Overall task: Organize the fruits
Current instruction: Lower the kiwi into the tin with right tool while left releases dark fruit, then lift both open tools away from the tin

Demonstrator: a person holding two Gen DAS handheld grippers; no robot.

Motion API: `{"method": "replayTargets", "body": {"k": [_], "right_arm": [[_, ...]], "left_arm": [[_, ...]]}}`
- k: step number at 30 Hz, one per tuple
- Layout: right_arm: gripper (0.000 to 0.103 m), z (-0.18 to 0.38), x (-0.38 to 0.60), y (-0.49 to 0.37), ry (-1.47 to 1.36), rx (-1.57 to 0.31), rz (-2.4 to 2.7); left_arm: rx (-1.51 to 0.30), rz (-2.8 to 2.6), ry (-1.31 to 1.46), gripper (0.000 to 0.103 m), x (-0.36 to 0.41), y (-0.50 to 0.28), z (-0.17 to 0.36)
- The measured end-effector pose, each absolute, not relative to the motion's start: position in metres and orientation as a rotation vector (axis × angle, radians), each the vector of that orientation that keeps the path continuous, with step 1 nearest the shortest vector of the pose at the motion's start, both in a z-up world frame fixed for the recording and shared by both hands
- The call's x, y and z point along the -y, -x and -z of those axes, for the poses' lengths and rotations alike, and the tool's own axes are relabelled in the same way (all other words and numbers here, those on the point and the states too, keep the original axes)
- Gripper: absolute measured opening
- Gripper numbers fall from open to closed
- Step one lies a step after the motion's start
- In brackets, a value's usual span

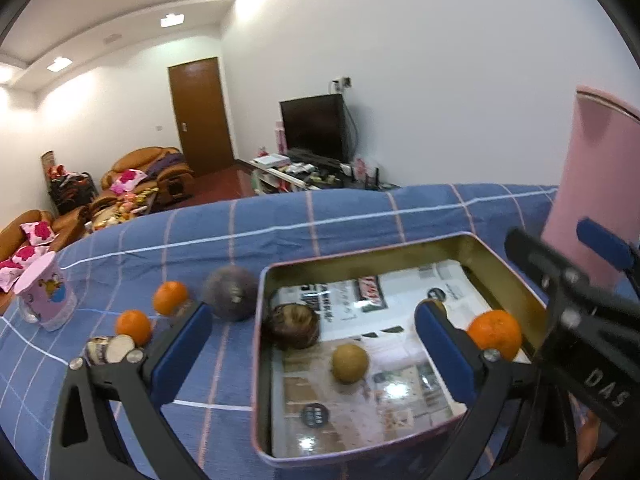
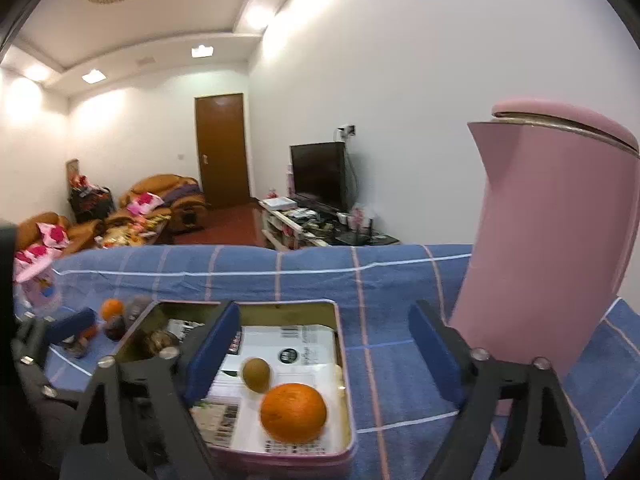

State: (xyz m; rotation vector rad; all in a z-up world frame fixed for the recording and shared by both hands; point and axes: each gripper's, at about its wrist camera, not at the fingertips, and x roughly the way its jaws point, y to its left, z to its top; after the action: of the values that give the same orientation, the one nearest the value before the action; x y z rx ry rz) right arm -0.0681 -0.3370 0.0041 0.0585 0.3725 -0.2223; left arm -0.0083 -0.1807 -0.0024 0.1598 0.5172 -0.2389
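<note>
A pink metal tin (image 1: 276,272) lined with printed paper sits on the blue checked cloth. Inside lie a brown fruit (image 1: 294,326), a kiwi (image 1: 350,362) and an orange (image 1: 496,334). Outside, to its left, are a dark purple fruit (image 1: 230,292), two oranges (image 1: 170,297) (image 1: 133,326) and a cut piece (image 1: 110,349). My left gripper (image 1: 314,356) is open and empty over the tin's left edge. My right gripper (image 2: 324,352) is open and empty above the tin (image 2: 340,320), near the orange (image 2: 293,412) and kiwi (image 2: 257,374).
A tall pink kettle (image 2: 552,248) stands right of the tin, close to my right gripper's right finger. A pink cup (image 1: 46,292) stands at the cloth's left. Sofas, a door and a TV lie beyond the table.
</note>
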Motion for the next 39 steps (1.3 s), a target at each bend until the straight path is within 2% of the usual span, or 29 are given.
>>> {"method": "replayTargets", "body": {"k": [22, 39], "right_arm": [[0.089, 0.0, 0.354, 0.078, -0.161, -0.411, 0.293], [0.089, -0.005, 0.321, 0.11, -0.117, -0.366, 0.376]], "left_arm": [[-0.527, 0.27, -0.215, 0.103, 0.185, 0.018, 0.006], [-0.523, 0.298, -0.223, 0.103, 0.164, 0.028, 0.006]]}}
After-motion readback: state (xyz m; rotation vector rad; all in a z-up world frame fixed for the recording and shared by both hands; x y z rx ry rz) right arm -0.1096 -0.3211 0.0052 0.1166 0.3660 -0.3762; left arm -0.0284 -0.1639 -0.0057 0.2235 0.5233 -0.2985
